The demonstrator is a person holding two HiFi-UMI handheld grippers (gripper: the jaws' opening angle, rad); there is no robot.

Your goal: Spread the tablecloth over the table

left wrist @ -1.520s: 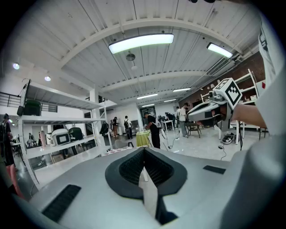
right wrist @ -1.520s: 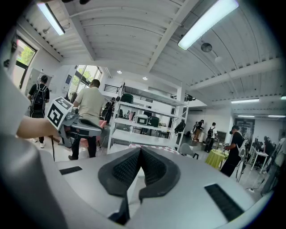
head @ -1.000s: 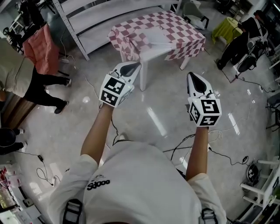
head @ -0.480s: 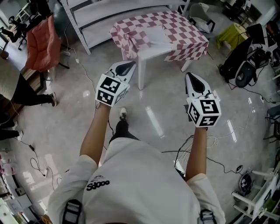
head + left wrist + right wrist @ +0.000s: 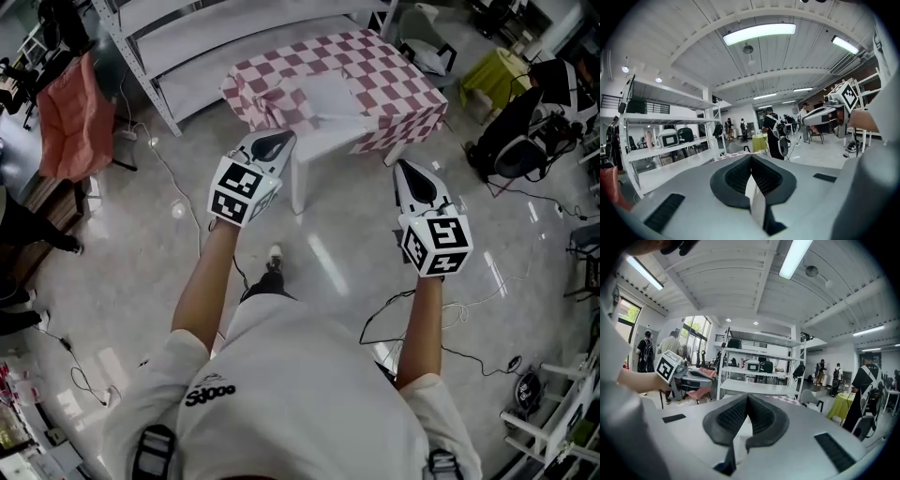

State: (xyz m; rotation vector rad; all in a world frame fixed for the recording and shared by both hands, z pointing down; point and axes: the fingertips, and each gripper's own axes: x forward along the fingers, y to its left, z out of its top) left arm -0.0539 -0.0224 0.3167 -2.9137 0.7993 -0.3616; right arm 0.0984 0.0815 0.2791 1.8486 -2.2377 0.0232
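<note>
The checkered tablecloth (image 5: 375, 70) lies bunched on the desk (image 5: 323, 139), whose near edge is uncovered. The desk is now nearer than a moment ago to the left gripper (image 5: 284, 138) and right gripper (image 5: 402, 166). Their fingers are clenched and empty, so I judge that spreading has not begun.

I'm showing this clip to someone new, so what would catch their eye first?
The pink-and-white checked tablecloth stands out, lying unevenly over a small white table at the top centre of the head view, its near edge uncovered. Below, the left gripper and right gripper point toward it, both shut and empty.
</note>
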